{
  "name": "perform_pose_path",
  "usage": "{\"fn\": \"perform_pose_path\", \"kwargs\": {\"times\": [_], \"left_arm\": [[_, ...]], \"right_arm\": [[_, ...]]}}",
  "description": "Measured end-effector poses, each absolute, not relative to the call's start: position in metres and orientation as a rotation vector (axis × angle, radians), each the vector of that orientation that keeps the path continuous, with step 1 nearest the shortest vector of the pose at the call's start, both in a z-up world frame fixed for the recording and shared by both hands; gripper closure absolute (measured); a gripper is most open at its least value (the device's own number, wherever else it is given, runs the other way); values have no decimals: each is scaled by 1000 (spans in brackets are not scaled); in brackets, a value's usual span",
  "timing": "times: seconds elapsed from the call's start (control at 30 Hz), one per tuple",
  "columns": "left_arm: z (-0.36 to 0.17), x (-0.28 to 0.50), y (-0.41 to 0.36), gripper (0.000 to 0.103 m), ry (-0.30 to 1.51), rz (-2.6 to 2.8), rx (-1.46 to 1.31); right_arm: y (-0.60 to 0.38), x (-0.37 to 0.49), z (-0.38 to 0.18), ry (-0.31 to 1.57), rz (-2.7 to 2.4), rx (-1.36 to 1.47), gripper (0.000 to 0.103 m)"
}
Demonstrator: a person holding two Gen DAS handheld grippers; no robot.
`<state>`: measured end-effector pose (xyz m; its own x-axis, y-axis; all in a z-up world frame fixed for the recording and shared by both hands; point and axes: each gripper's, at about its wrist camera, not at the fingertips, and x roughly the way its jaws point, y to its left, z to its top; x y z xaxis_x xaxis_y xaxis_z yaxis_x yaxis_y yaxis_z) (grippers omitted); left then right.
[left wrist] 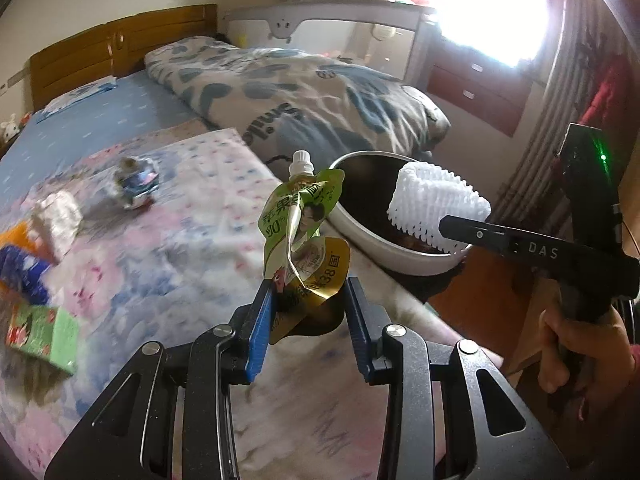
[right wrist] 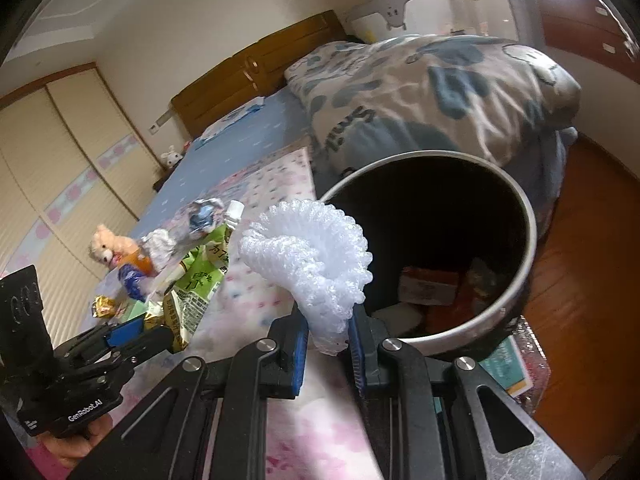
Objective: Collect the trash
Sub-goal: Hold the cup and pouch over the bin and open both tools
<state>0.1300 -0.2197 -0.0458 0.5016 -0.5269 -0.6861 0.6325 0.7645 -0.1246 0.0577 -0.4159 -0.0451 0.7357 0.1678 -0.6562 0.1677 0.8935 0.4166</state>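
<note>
My left gripper (left wrist: 308, 304) is shut on a crumpled green and gold drink pouch (left wrist: 304, 224) with a white cap, held above the bed's edge; it also shows in the right wrist view (right wrist: 192, 284). My right gripper (right wrist: 328, 344) is shut on a white foam fruit net (right wrist: 316, 264), held at the rim of the round trash bin (right wrist: 524, 256). In the left wrist view the net (left wrist: 436, 204) hangs over the bin (left wrist: 368, 236). The bin has a dark inside and holds some wrappers.
On the flowered bed cover lie a crumpled blue wrapper (left wrist: 136, 184), a white tissue (left wrist: 58, 216), a blue and orange packet (left wrist: 20, 268) and a green packet (left wrist: 44, 332). A folded quilt (left wrist: 304, 96) lies behind the bin. A teddy bear (right wrist: 108, 248) sits at the left.
</note>
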Motion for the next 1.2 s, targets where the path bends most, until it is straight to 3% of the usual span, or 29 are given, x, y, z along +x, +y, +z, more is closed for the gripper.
{"fn": "perform_pose_path", "kwargs": {"times": [1.2], "left_arm": [[-45,158,-330,69,804,-812,294]], "right_arm": [[-485,79,-58,817,-118,485,84]]}}
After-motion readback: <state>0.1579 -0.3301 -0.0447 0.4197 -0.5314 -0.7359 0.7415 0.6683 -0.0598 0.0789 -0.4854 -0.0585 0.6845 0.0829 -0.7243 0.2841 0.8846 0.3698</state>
